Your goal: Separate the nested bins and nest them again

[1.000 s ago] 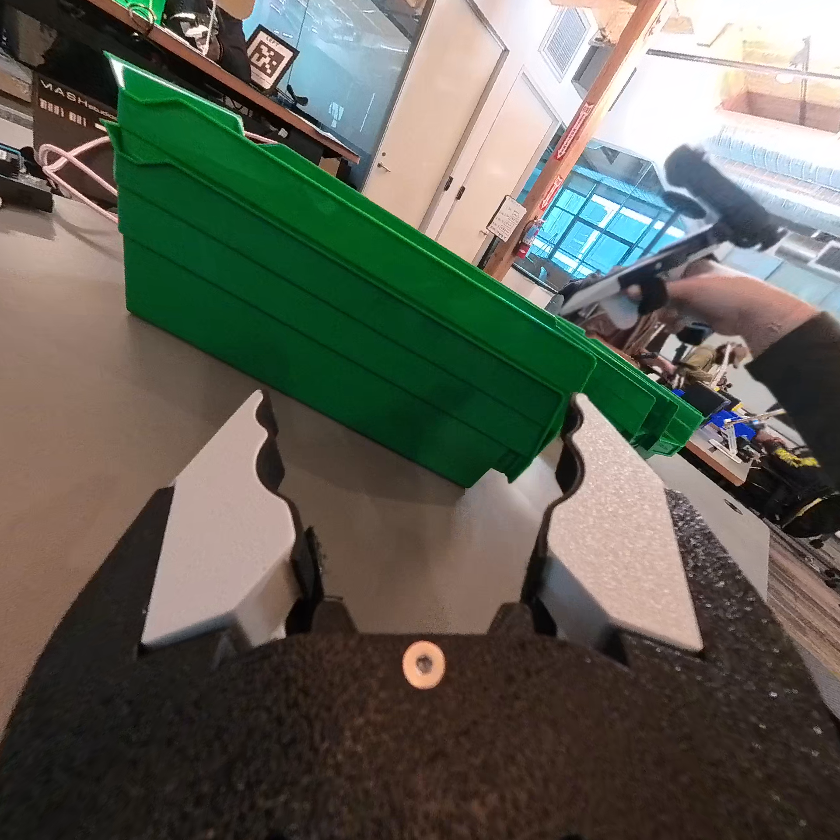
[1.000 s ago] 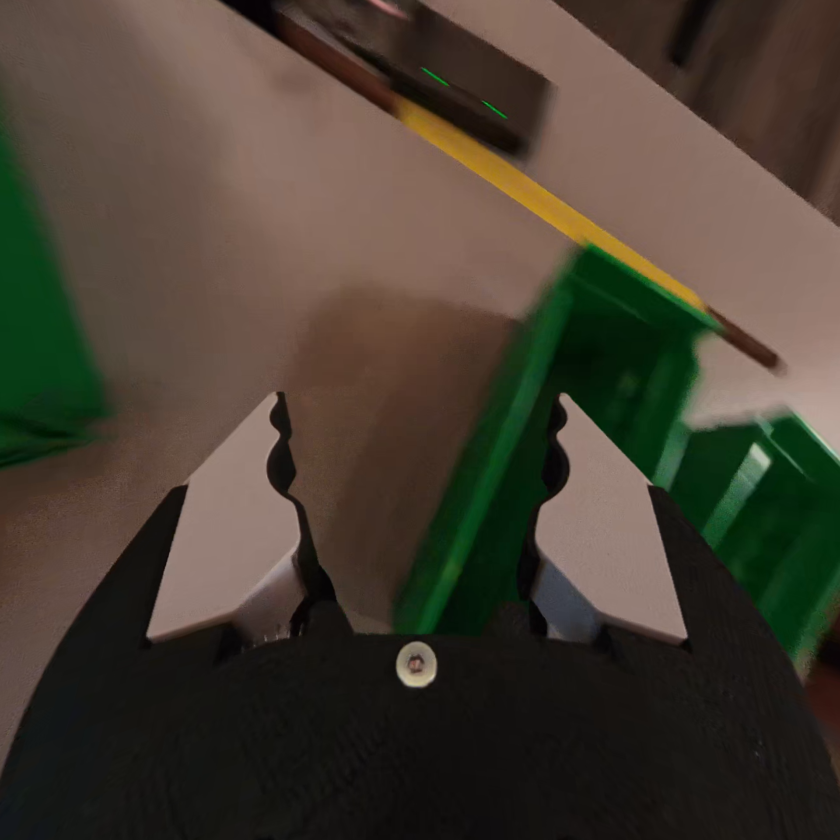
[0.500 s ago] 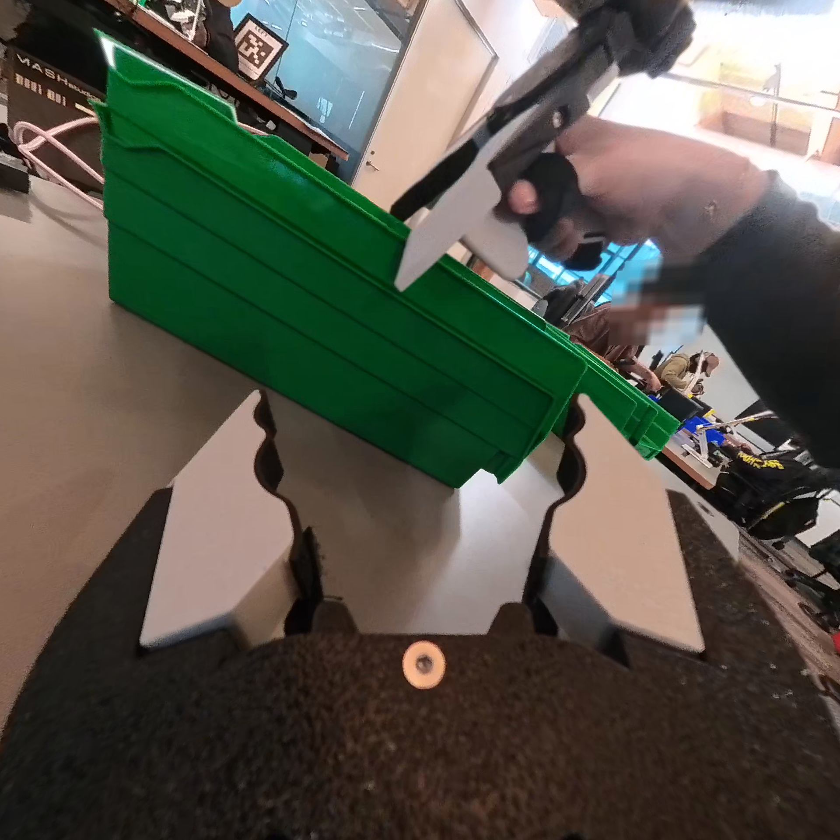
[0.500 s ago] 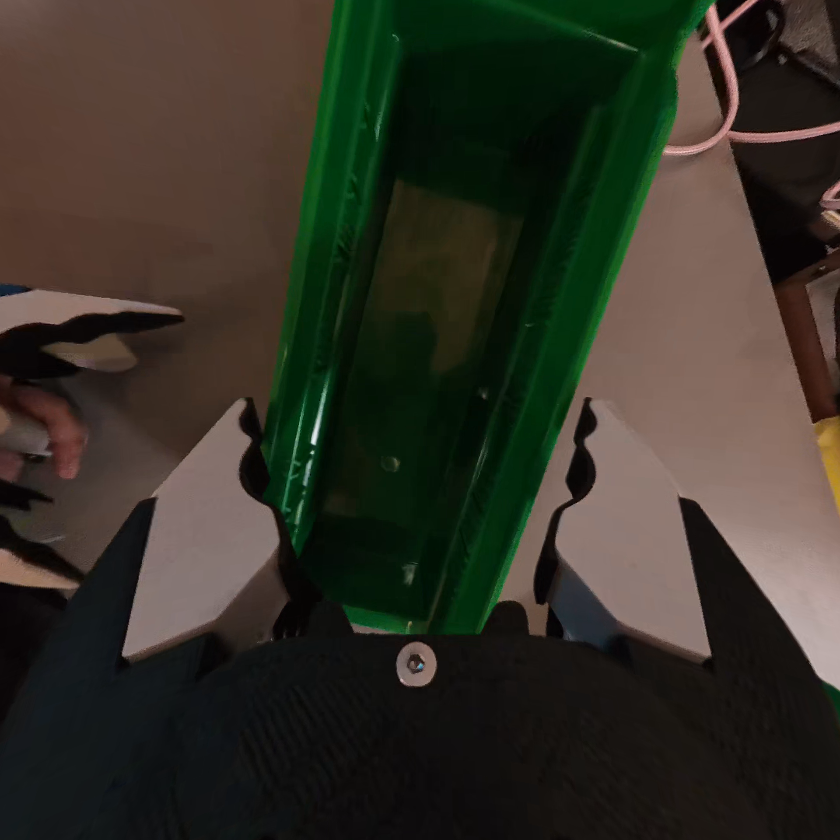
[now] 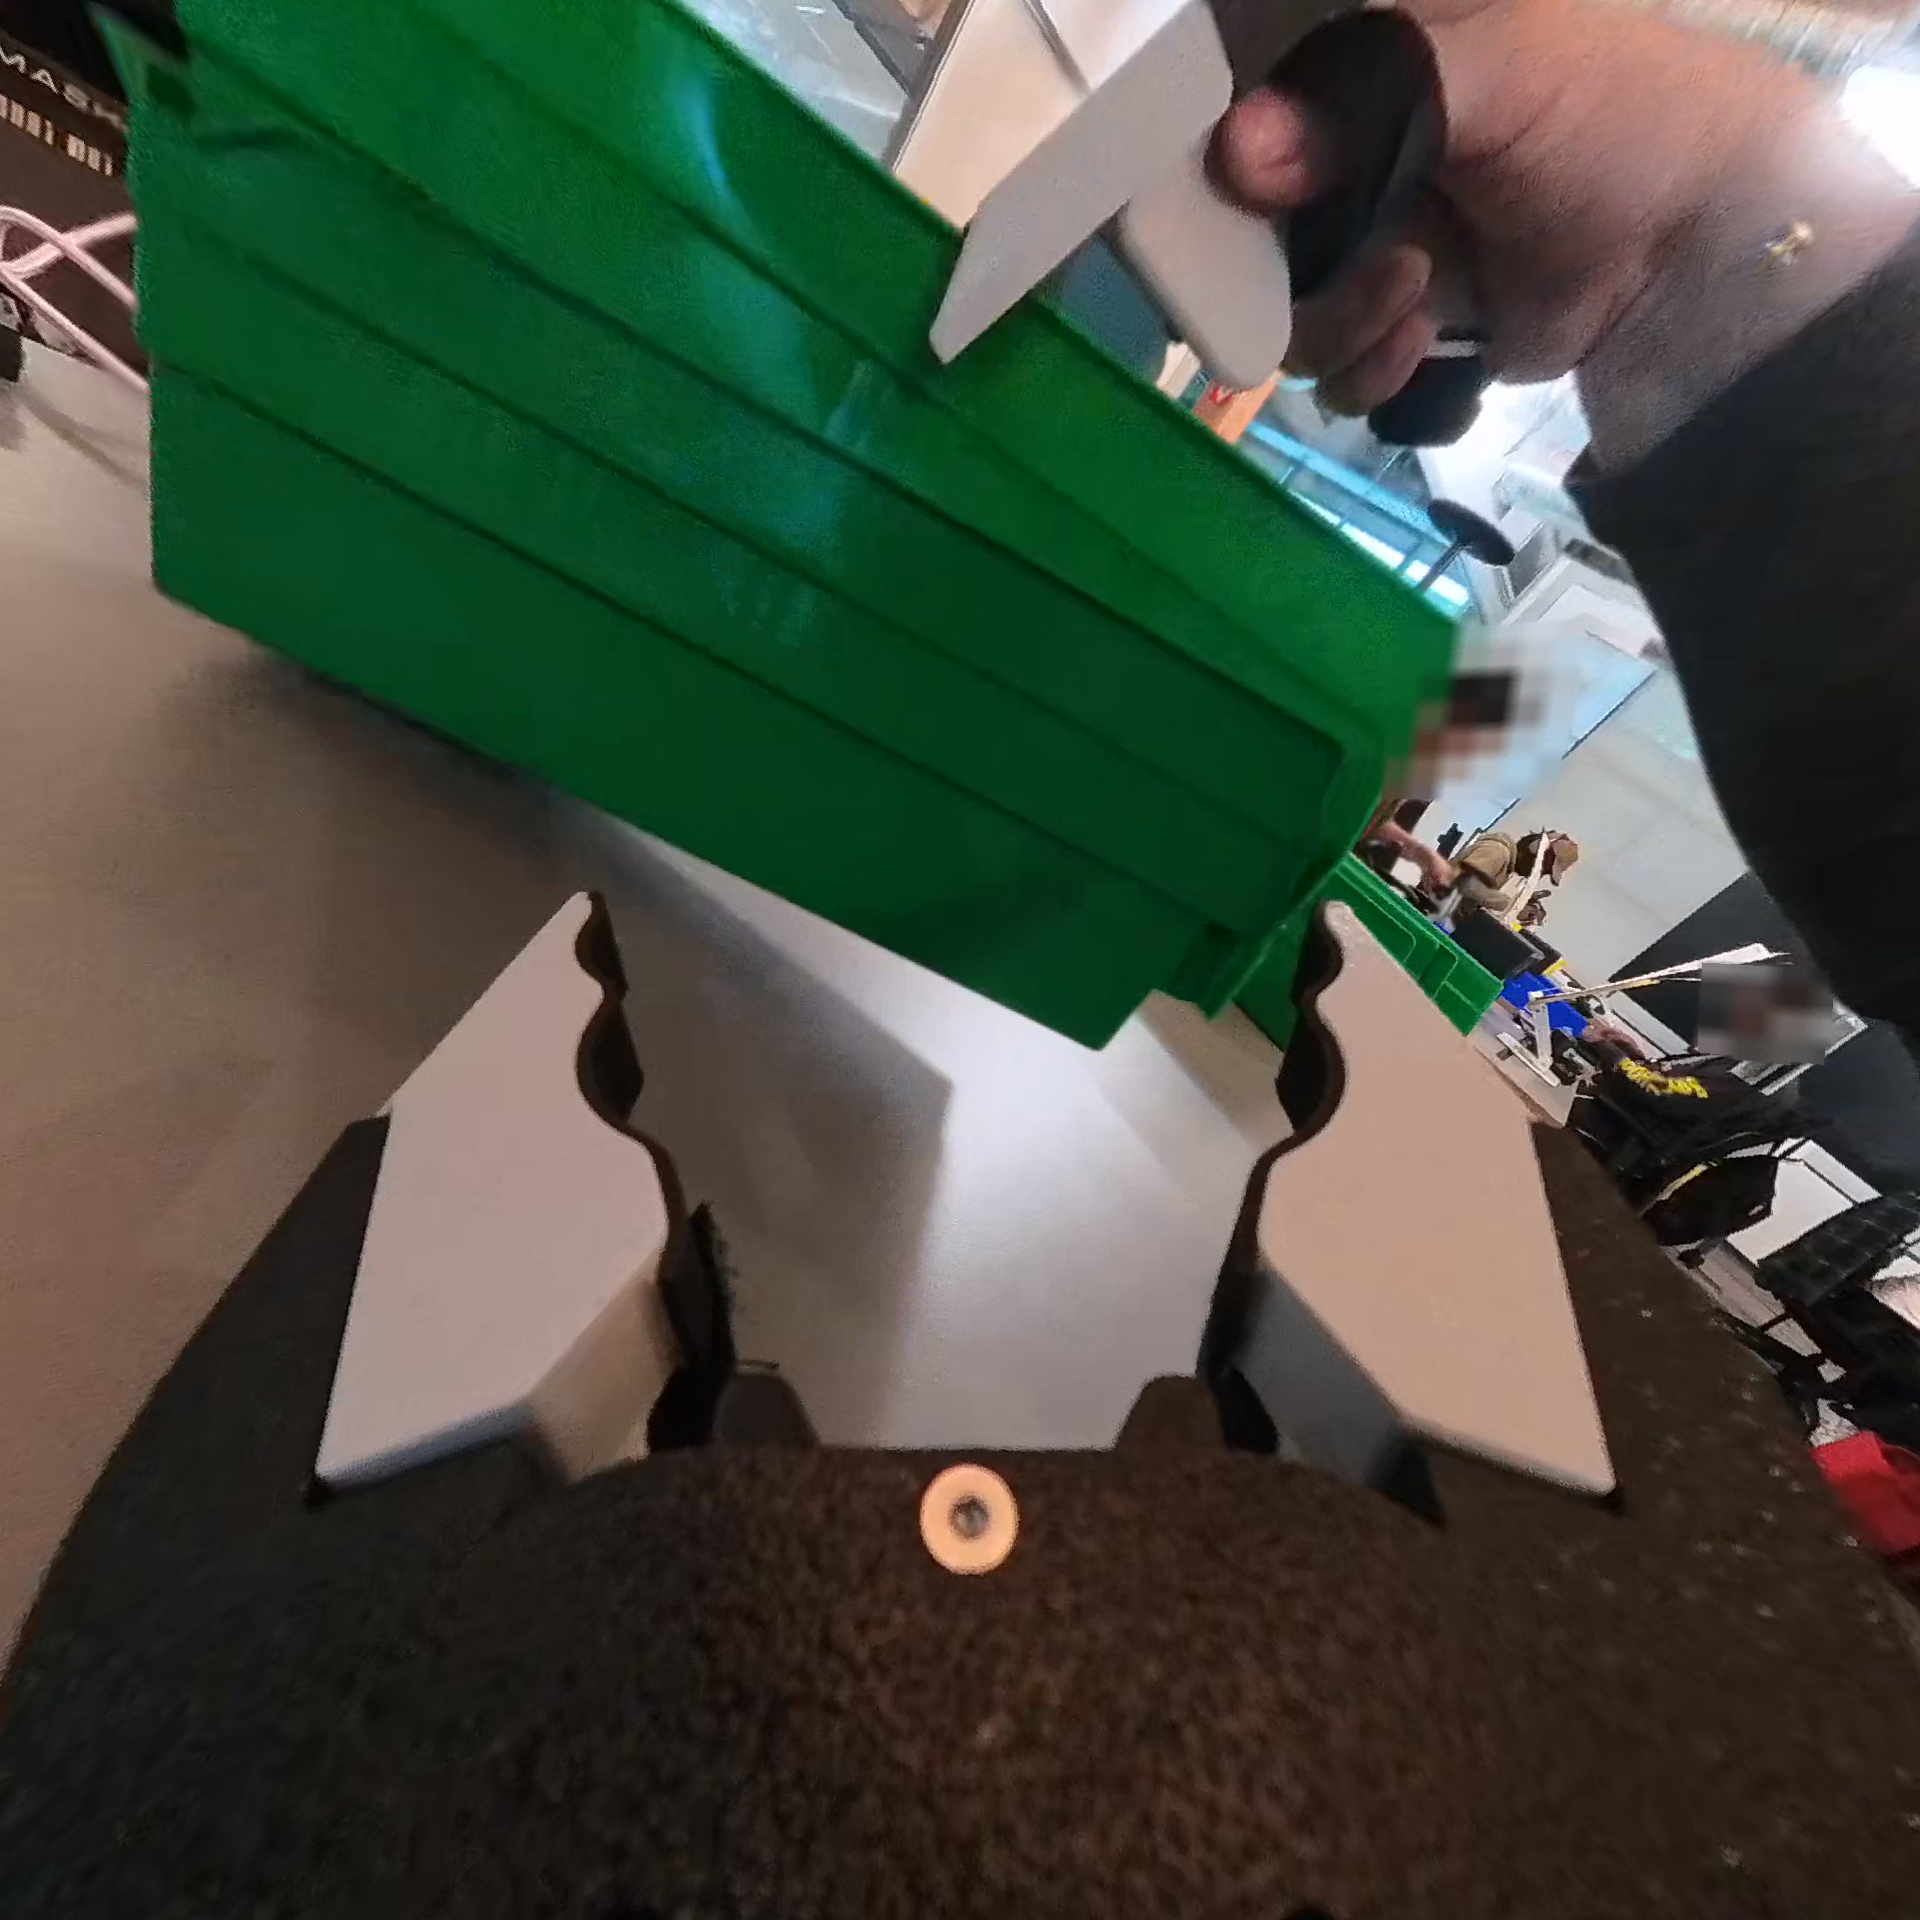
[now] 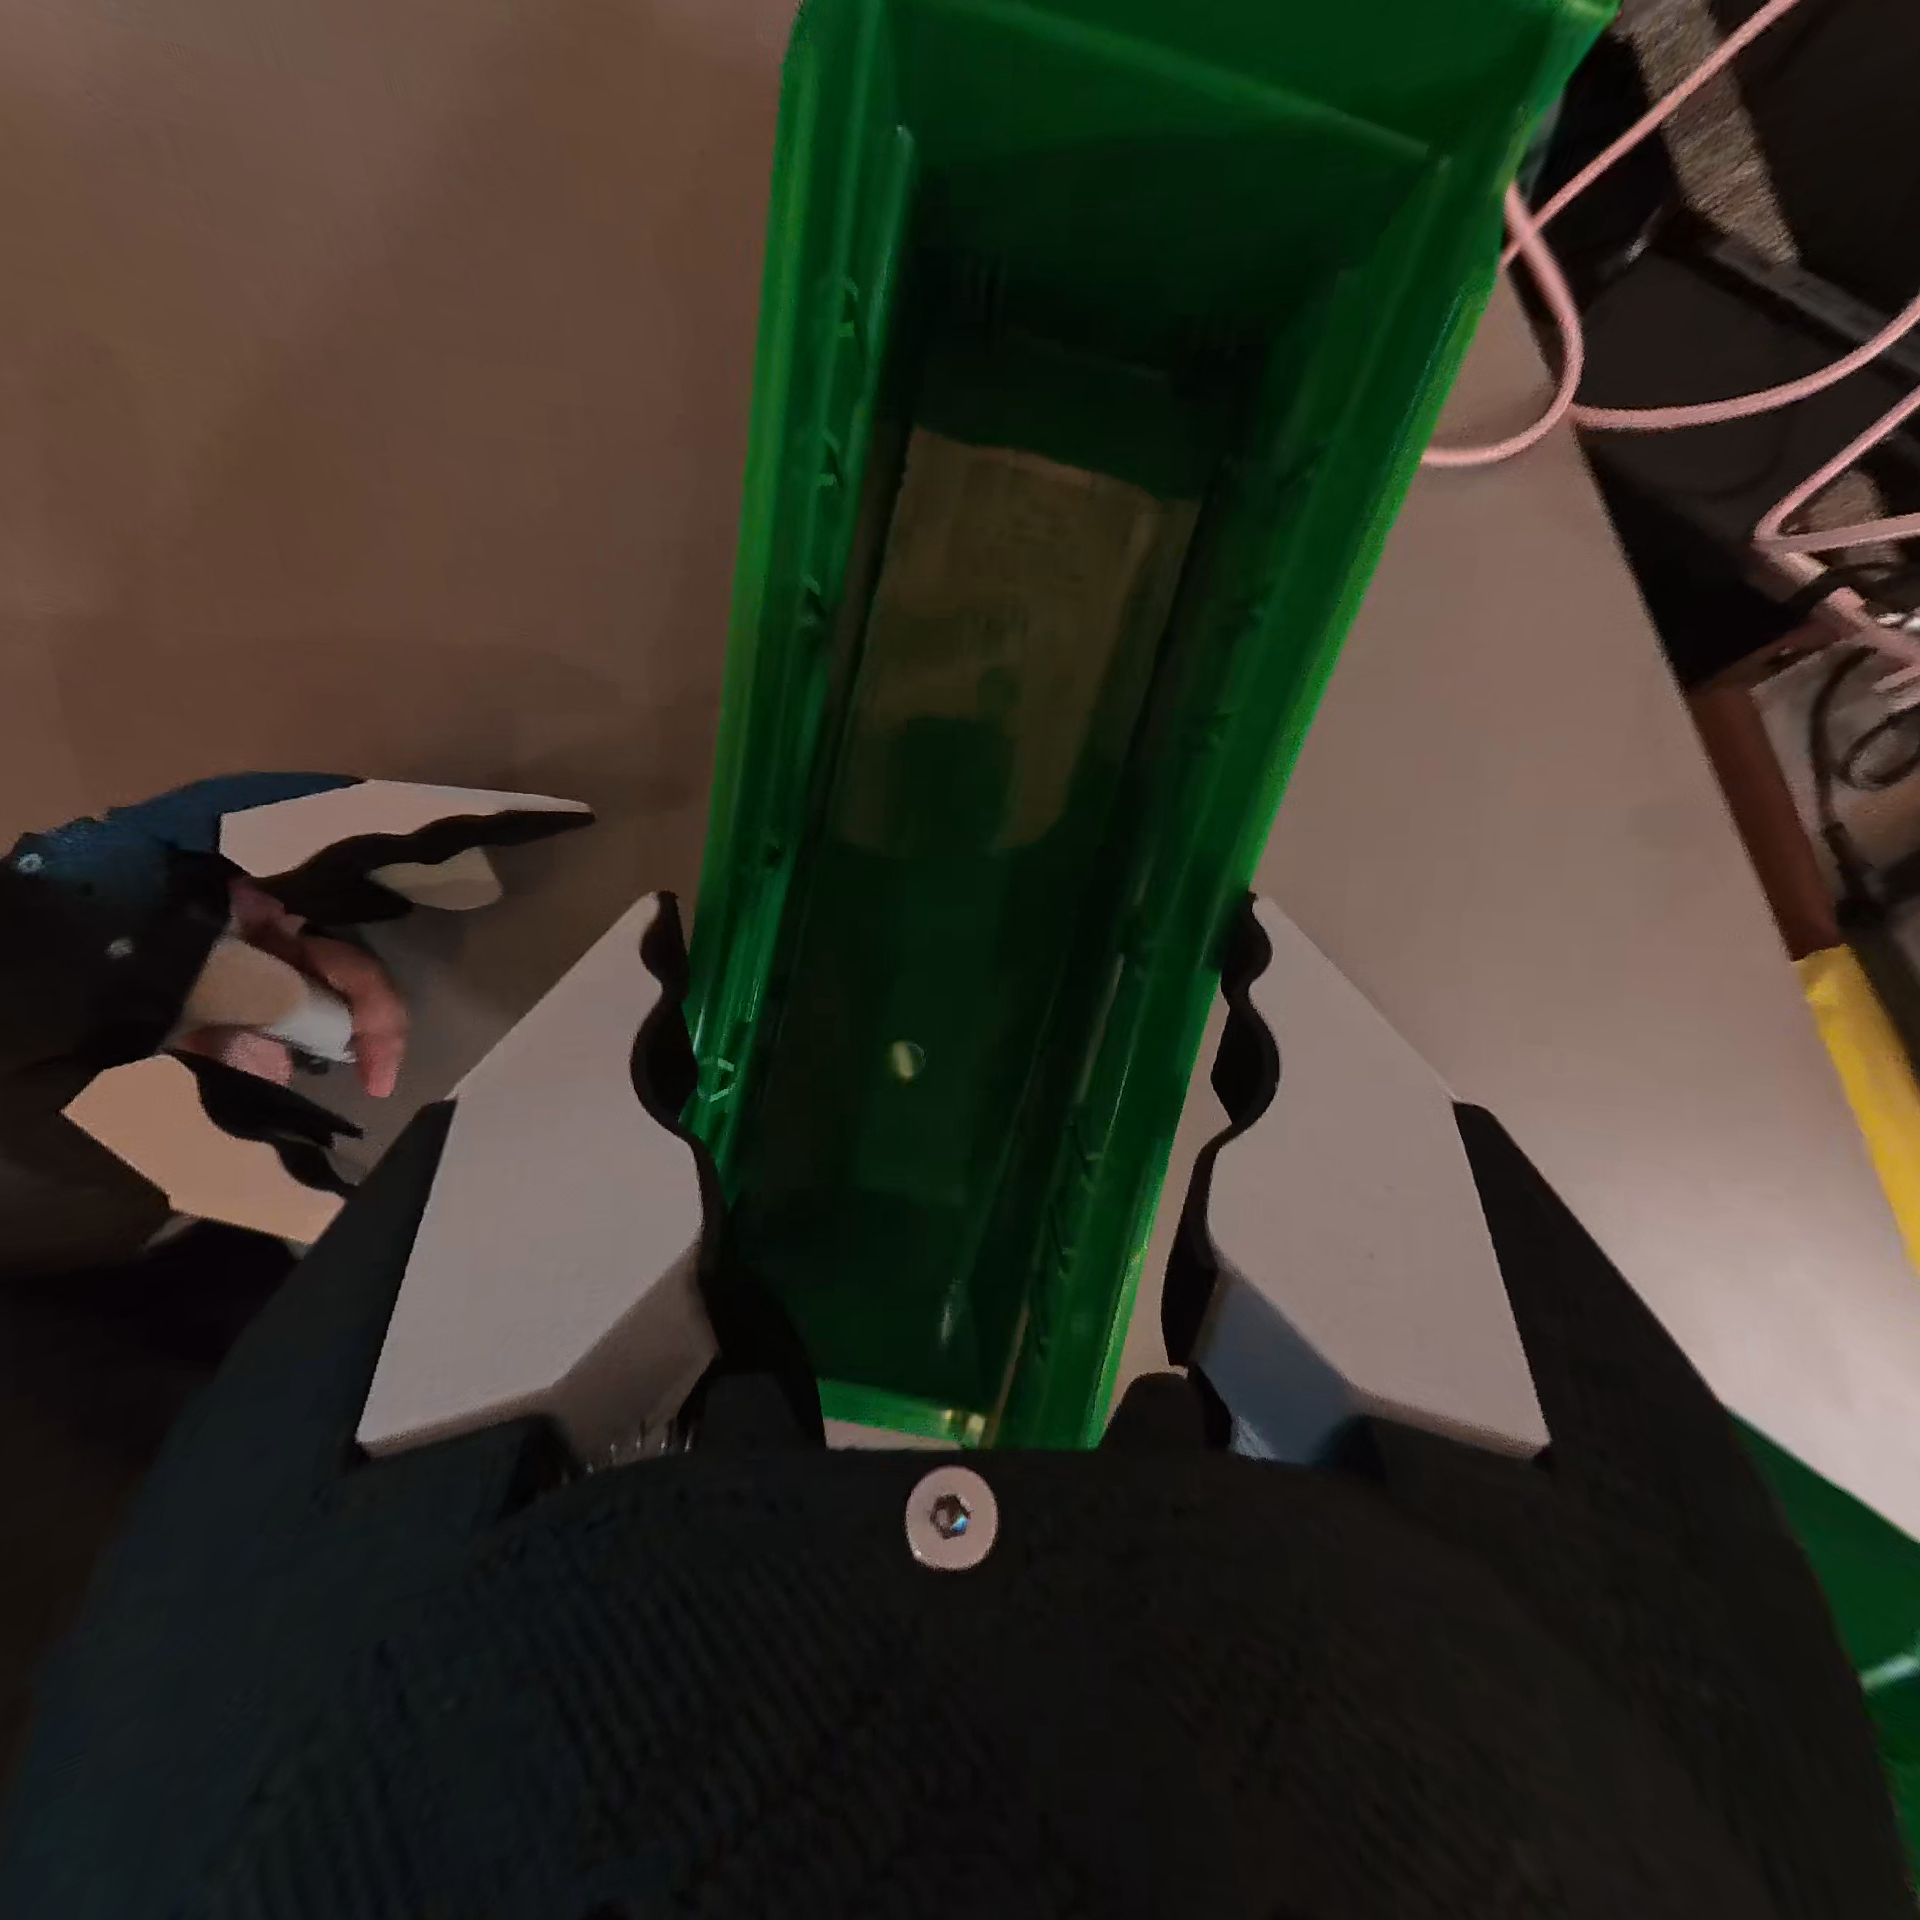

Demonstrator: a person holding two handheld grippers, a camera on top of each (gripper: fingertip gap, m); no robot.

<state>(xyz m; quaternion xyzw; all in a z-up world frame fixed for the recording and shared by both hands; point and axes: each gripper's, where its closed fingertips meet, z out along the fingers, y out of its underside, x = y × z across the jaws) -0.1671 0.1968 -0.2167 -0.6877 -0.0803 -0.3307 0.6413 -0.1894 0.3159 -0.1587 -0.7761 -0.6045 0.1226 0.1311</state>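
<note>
A stack of nested green bins (image 5: pixel 644 582) sits on the grey table (image 5: pixel 208 935), tilted with its near end off the surface. My right gripper (image 6: pixel 956 904) reaches down over the top bin (image 6: pixel 1039 623). Its pads press on the bin's two long walls. Its grey finger (image 5: pixel 1039 239) also shows at the stack's top rim in the left wrist view. My left gripper (image 5: pixel 961 914) is open and empty, low over the table just in front of the stack's near corner. Its fingers (image 6: pixel 395 821) show to the left of the bin in the right wrist view.
More green bins (image 5: pixel 1423 956) lie behind the stack's near end. Pink cables (image 6: pixel 1558 416) and dark equipment sit beyond the table's far edge. A yellow strip (image 6: pixel 1860 1060) marks that edge. People work at desks in the background (image 5: pixel 1507 862).
My right gripper swung in over the stack and its jaws closed onto the top bin's walls. The stack has tilted up and shifted nearer my left gripper, which has stayed open.
</note>
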